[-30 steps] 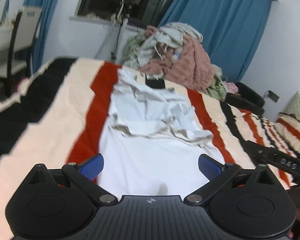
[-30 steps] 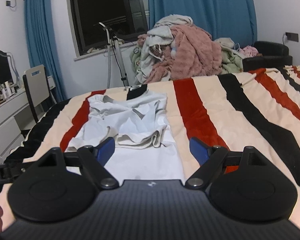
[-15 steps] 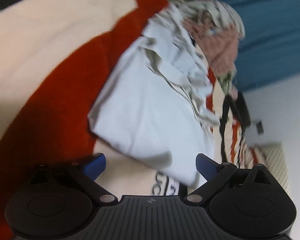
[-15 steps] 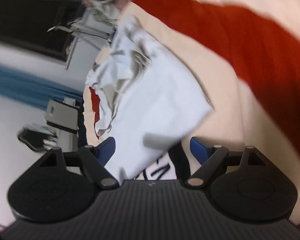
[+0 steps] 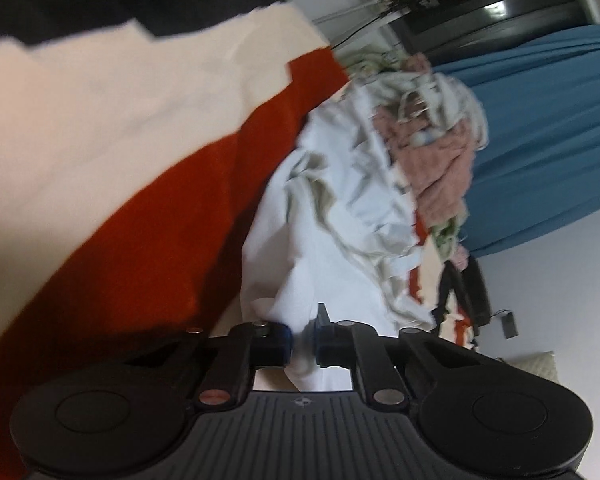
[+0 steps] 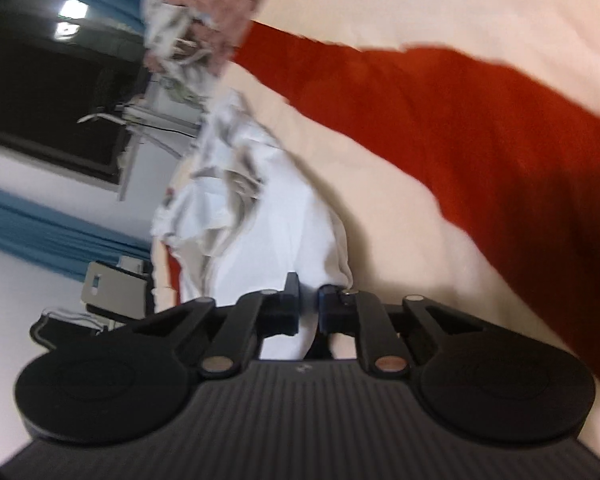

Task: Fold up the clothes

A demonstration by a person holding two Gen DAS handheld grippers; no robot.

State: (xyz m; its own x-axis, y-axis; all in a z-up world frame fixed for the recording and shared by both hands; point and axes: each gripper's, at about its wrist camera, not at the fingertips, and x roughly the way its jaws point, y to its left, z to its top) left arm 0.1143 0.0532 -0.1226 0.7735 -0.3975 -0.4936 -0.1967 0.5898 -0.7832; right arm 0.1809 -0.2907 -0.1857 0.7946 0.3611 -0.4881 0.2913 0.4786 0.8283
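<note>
Grippers are both pinching the white garment [image 5: 320, 248]: left gripper [image 5: 302, 338] is closing on its 6 o'clock hem, right gripper [image 6: 309, 306] is clamping likewise, above the striped blanket [image 5: 120, 120].

Dim indoor light, perhaps from overhead; strong motion blur, tilted fisheye frames bowed at the edges.

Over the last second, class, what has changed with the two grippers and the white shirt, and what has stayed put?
Both grippers dropped toward the bed and rolled sideways. The left gripper, open before, is closing on the near edge of the white shirt, cloth pinched between its pads; the right gripper has shut on the same edge. The striped blanket and the clothes pile beyond stayed as they were.
</note>
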